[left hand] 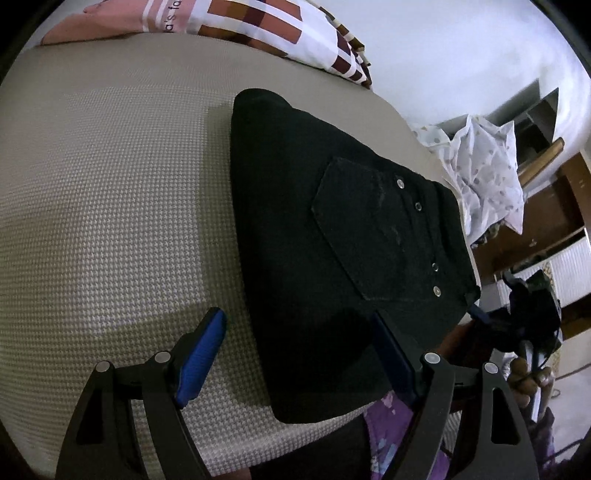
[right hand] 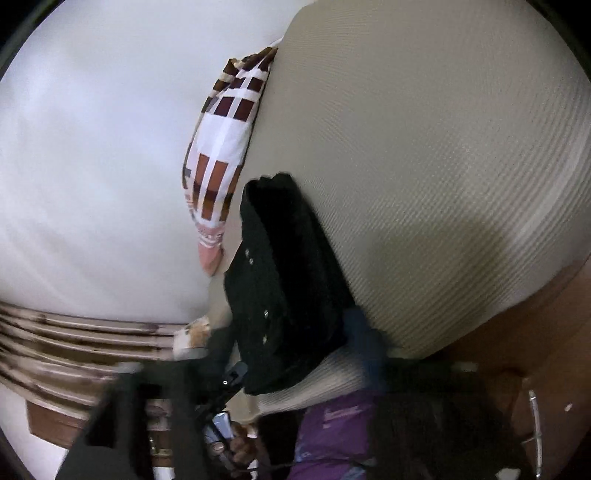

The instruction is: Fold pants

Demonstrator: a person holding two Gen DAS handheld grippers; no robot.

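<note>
The left gripper [left hand: 295, 354] stands open above the near end of the folded black pants [left hand: 343, 221] — one blue finger [left hand: 201, 356] over the bare mattress [left hand: 110, 203], the other over the dark cloth, neither pressing. The right gripper [right hand: 295, 365], blurred in its own view, has its jaws apart at the pants' near edge; whether it touches them I cannot tell. The pants lie flat, back pocket [left hand: 365, 229] up, near the mattress's edge, a patterned pillow [left hand: 273, 33] beyond.
</note>
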